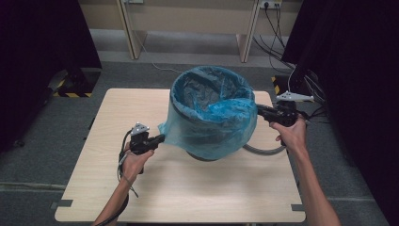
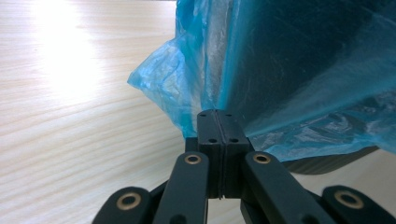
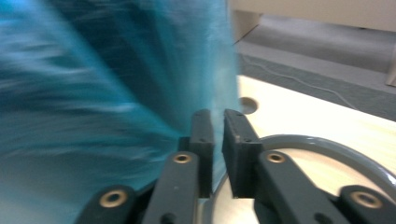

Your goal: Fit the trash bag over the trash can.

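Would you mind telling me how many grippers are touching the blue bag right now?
2. The left gripper is shut on the blue bag near the bin's base; the right gripper meets it at the opposite side, fingers slightly apart.

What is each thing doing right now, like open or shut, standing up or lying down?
Dark round bin: upright on the table, lined.
Thin blue plastic bag: inside the bin, mouth open, edge folded over the rim.
Left gripper: shut on the bag's edge.
Right gripper: jaws slightly apart at the bag's edge.
Grey bin handle: lying down.
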Demonstrator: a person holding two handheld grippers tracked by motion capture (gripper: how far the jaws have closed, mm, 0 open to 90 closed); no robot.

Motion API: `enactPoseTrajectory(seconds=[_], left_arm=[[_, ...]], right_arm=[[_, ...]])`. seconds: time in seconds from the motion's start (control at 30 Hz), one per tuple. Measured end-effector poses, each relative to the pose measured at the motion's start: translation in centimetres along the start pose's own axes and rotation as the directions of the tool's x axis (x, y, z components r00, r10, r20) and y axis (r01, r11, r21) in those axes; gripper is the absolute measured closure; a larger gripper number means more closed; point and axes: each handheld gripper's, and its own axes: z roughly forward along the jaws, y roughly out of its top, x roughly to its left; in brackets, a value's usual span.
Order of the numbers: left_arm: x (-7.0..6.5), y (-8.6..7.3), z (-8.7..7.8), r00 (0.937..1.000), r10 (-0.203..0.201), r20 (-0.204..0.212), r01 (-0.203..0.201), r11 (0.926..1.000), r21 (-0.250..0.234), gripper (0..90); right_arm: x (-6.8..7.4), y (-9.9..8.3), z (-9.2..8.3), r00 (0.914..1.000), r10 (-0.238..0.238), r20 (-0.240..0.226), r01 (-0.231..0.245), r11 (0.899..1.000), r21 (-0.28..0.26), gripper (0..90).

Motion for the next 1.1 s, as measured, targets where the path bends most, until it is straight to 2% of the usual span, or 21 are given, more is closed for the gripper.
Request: enactPoseTrajectory(seconds=[0.03,0.1,0.13,0.27,0.33,0.43,0.5,0.6,0.63,0.7,0.8,0.87,0.97,1.03,1.1], left_arm=[[0.1,-0.1,0.3,0.9998,0.008,-0.016,-0.008,0.9999,0.009,89.4],[0.5,-0.4,0.8,0.9996,-0.013,-0.026,0.014,0.9998,0.016,89.2],[0.6,-0.5,1.0,0.9994,-0.023,-0.027,0.023,0.9996,0.016,89.0],[0.8,-0.7,1.2,0.9979,0.009,-0.064,-0.007,0.9994,0.033,87.0],[1.1,-0.8,1.5,0.9968,-0.006,-0.079,0.009,0.9992,0.038,85.8],[1.3,-0.9,1.4,0.9956,-0.057,-0.074,0.058,0.9982,0.012,77.5],[0.9,-1.0,0.7,0.9966,-0.071,-0.042,0.07,0.9974,-0.018,67.5],[0.2,-1.1,-1.0,0.9986,-0.049,-0.019,0.049,0.9981,-0.039,54.1],[0.0,-1.2,-1.6,0.9985,-0.053,-0.015,0.053,0.9975,-0.047,50.3],[-0.4,-1.6,-2.9,0.9989,-0.047,0.006,0.047,0.9973,-0.057,44.5],[-0.9,-2.5,-4.4,0.9997,-0.011,0.021,0.012,0.9982,-0.059,37.1],[-1.1,-3.4,-5.0,0.9995,0.015,0.027,-0.014,0.9987,-0.049,33.1],[-0.8,-4.9,-5.5,0.9985,0.055,-0.004,-0.055,0.9983,-0.019,29.1],[-0.3,-5.8,-5.4,0.9981,0.059,-0.019,-0.058,0.9978,0.031,26.6],[0.0,-6.5,-5.4,0.9981,0.051,-0.033,-0.049,0.997,0.061,22.4]], right_arm=[[-0.3,0.0,0.2,0.9998,0.02,0.009,-0.02,1.0,-0.011,76.9],[-0.9,0.2,0.2,0.9969,0.075,0.024,-0.074,0.996,-0.041,65.2],[-1.0,0.3,0.0,0.9949,0.1,0.017,-0.099,0.994,-0.055,62.0],[-0.8,1.4,-1.8,0.9932,0.115,0.018,-0.112,0.986,-0.121,53.1],[-0.5,2.2,-2.7,0.9938,0.111,0.015,-0.107,0.984,-0.142,49.8],[0.2,3.5,-3.7,0.9955,0.095,0.002,-0.094,0.981,-0.169,46.3],[0.8,4.3,-4.1,0.9973,0.072,-0.017,-0.074,0.984,-0.164,44.0],[2.0,5.3,-4.2,0.9989,0.031,-0.035,-0.036,0.987,-0.155,40.9],[2.3,5.7,-4.1,0.9989,0.022,-0.041,-0.027,0.989,-0.148,40.2],[3.1,6.4,-3.9,0.9988,0.0,-0.049,-0.007,0.991,-0.134,39.3],[4.3,7.7,-3.2,0.9982,-0.024,-0.055,0.017,0.993,-0.118,37.4],[5.1,8.5,-2.6,0.9979,-0.036,-0.054,0.03,0.994,-0.109,36.3],[6.2,9.9,-1.6,0.9969,-0.058,-0.053,0.053,0.994,-0.096,35.6],[7.0,10.9,-0.9,0.9961,-0.07,-0.053,0.066,0.995,-0.08,35.6],[7.7,11.8,-0.1,0.9953,-0.081,-0.053,0.077,0.995,-0.067,35.2]])
